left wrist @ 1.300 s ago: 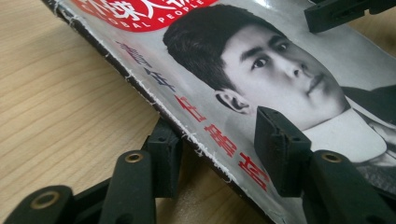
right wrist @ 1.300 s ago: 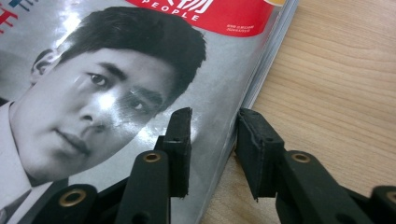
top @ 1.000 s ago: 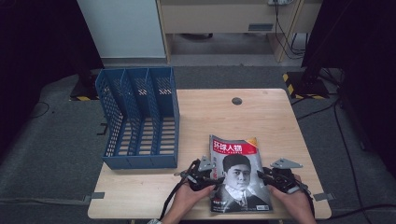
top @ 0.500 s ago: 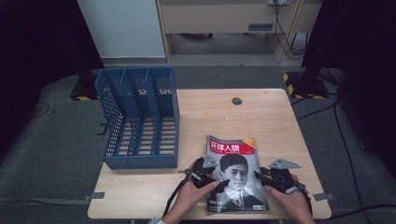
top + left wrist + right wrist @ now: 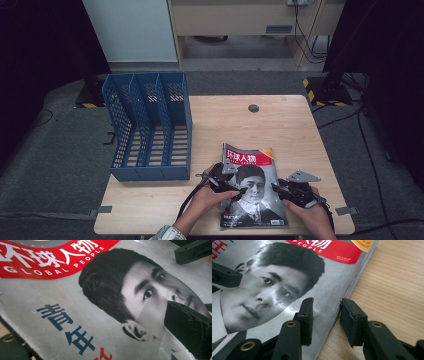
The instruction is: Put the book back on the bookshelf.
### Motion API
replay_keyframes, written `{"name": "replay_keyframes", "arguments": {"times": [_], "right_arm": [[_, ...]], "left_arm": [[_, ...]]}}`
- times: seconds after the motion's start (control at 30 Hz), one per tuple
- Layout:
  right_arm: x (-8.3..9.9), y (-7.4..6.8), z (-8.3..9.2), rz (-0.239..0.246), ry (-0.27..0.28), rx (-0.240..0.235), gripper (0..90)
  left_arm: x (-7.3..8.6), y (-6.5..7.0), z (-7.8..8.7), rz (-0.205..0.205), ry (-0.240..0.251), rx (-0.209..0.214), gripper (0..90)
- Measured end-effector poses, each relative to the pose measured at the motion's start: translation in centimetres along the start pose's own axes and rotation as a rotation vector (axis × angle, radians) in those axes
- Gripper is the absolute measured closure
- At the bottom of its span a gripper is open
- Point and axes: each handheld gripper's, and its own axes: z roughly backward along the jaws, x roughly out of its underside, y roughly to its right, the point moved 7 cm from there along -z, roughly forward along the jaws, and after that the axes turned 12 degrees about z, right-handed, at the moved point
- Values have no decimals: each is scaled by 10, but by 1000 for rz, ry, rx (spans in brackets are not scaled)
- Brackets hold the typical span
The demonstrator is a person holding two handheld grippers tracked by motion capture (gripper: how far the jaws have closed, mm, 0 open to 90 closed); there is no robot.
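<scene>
On the wooden worktop point(image 5: 165, 210) my right gripper point(image 5: 325, 312) has its jaws apart, straddling the right edge of the magazine point(image 5: 252, 187) without pinching. My left gripper point(image 5: 231, 186) has just been opening, spread over the cover. A blue file rack point(image 5: 147, 125) stands left of the magazine.

Dim room w/ dark edges, table lit; glare on magazine cover point(image 5: 284, 293), near fingers blurred.

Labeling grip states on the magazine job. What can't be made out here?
- Left gripper: second jaw cut off by the left gripper view's edge.
- Right gripper jaws straddle the magazine edge; contact unclear.
- Small cover text: too small in the high view.
- Blue file rack far walls: hidden by dividers.
</scene>
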Motion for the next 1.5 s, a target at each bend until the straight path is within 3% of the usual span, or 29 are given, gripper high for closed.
{"name": "replay_keyframes", "arguments": {"times": [0.13,0.23,0.27,0.3,0.4,0.5,0.7,0.73,0.77,0.83,0.97,1.07,1.2,1.27,1.37,1.5], "right_arm": [[0,0,0,-4,6,1,624],[0,0,0,-2,10,4,622],[0,-1,0,13,4,5,604],[0,-2,-1,25,6,9,595],[-1,-2,-1,35,5,8,586],[-1,-2,-1,45,3,9,580],[-2,-2,-3,42,9,14,554],[-2,-2,-3,44,11,19,554],[-2,-3,-3,51,7,22,554],[-2,-3,-3,46,8,22,545],[-2,-2,-4,34,15,13,525],[-4,2,-9,-7,29,-11,474],[-6,5,-12,0,30,-28,480],[-6,4,-12,9,29,-30,483],[-6,4,-12,8,29,-24,484],[-6,4,-12,18,30,-23,486]], "left_arm": [[0,0,0,6,1,4,63],[0,0,-1,4,4,-17,63],[-2,-1,1,3,-8,-39,88],[-4,-3,2,30,-1,-52,137],[-6,-9,4,54,12,-51,260],[-6,-11,5,51,15,-48,299],[-6,-11,10,76,20,-35,511],[-7,-11,11,81,32,-37,511],[-9,-12,13,87,48,-36,575],[-10,-11,14,85,50,-33,604],[-12,-9,16,82,44,-22,615],[-18,-5,18,72,23,2,593],[-24,-6,16,66,16,2,523],[-31,-8,16,81,20,26,459],[-42,-12,17,93,37,36,455],[-52,-11,9,60,9,31,455]]}}
